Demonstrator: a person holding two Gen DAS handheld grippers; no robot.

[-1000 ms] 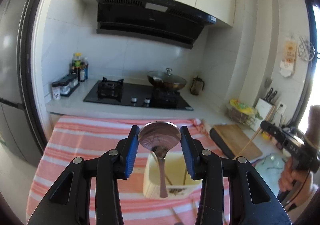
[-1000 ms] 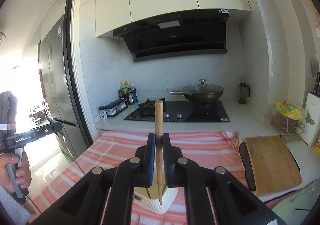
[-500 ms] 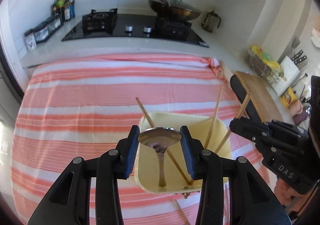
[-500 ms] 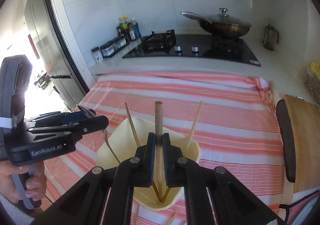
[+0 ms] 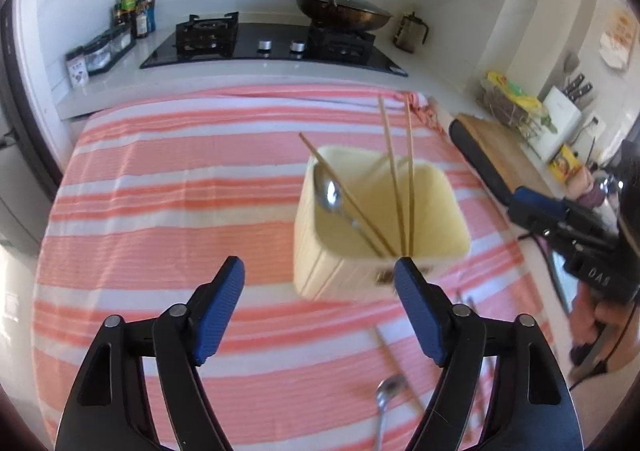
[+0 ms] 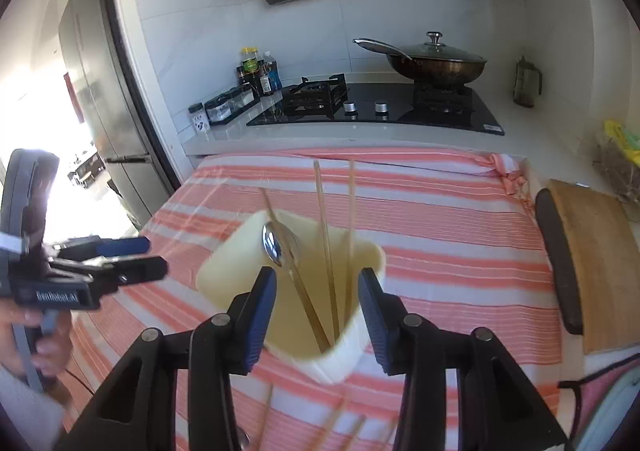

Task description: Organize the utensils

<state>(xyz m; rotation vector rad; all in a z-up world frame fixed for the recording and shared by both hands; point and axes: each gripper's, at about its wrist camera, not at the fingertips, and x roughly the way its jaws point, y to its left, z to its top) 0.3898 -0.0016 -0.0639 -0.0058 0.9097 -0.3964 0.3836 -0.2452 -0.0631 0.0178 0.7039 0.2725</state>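
Note:
A cream square holder stands on the striped cloth. A steel spoon and three wooden chopsticks lean inside it. My left gripper hangs in front of the holder, its jaws opening with nothing between the pads. My right gripper is just above the holder's near rim, its jaws opening, pads clear of the chopsticks. Another spoon and loose chopsticks lie on the cloth near me.
A wooden cutting board lies right of the cloth. Behind are the gas hob, a lidded wok and bottles. Each view shows the other gripper in a person's hand at its edge.
Both grippers came down over the holder and opened. The left let go of the spoon and the right let go of the chopstick; both now stand in the holder.

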